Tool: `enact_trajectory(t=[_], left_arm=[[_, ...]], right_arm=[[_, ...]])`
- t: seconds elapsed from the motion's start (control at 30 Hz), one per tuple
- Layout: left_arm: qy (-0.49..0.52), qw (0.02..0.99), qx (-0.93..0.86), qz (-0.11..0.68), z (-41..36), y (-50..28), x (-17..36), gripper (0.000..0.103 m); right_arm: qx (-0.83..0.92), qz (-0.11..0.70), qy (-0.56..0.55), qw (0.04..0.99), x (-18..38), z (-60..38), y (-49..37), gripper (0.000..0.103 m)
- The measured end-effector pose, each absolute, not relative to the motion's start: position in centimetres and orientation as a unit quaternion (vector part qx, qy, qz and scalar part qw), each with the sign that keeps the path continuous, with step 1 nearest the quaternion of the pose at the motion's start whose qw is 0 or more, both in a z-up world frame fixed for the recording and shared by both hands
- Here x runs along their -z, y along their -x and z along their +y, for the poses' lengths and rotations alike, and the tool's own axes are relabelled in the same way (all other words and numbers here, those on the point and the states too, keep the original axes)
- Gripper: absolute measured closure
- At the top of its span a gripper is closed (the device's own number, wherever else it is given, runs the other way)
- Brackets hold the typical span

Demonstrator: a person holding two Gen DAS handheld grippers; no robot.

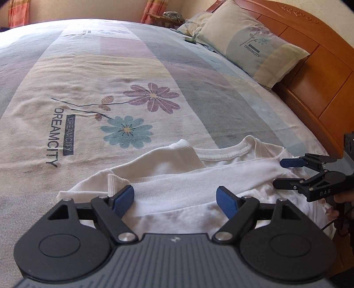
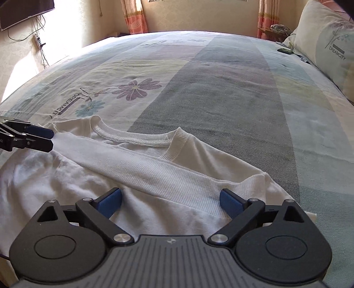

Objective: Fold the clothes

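Note:
A white long-sleeved sweater [image 1: 188, 177] [image 2: 154, 172] lies on the bedspread near the bed's front edge, with its ribbed collar [image 1: 223, 152] [image 2: 137, 139] facing away from me. One sleeve is laid across the chest. My left gripper [image 1: 174, 199] stands open just above the sweater's left part, with nothing between its blue pads [image 1: 122, 200]. It also shows at the left edge of the right wrist view, as the left gripper [image 2: 47, 139]. My right gripper [image 2: 170, 202] [image 1: 285, 174] stands open over the sweater's right side and holds nothing.
The patterned bedspread [image 1: 132, 77] stretches far ahead. Pillows [image 1: 254, 44] lean on the wooden headboard [image 1: 320, 73] at right. A small dark object [image 2: 285, 51] lies by the pillows. A wall television [image 2: 22, 13] hangs at far left. A hand [image 1: 331, 212] holds the right gripper.

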State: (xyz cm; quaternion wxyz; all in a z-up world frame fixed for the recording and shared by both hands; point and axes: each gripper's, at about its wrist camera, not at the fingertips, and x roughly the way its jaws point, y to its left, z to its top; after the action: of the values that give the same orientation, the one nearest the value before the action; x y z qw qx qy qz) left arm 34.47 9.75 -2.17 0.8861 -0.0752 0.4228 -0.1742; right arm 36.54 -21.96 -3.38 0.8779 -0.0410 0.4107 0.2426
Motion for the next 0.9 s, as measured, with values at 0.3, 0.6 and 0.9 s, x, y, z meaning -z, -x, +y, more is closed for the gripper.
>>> enact_trajectory(t=[0.3,0.6,0.9], left_arm=[[0.095,0.877,0.211,0.421,10.2,-31.9,1.6,0.017],[0.114,0.885,0.221,0.395,10.7,-31.3,0.6,0.015],[0.129,0.848,0.28,0.431,11.0,-31.8,3.1,0.014]], right_arm=[[-0.199,0.444,0.033,0.873,1.3,-20.9,-35.5,0.0],[-0.147,0.483,0.055,0.861,2.5,-19.5,-35.5,0.0],[-0.102,0.469,0.046,0.876,0.0,-17.0,-32.5,0.0]])
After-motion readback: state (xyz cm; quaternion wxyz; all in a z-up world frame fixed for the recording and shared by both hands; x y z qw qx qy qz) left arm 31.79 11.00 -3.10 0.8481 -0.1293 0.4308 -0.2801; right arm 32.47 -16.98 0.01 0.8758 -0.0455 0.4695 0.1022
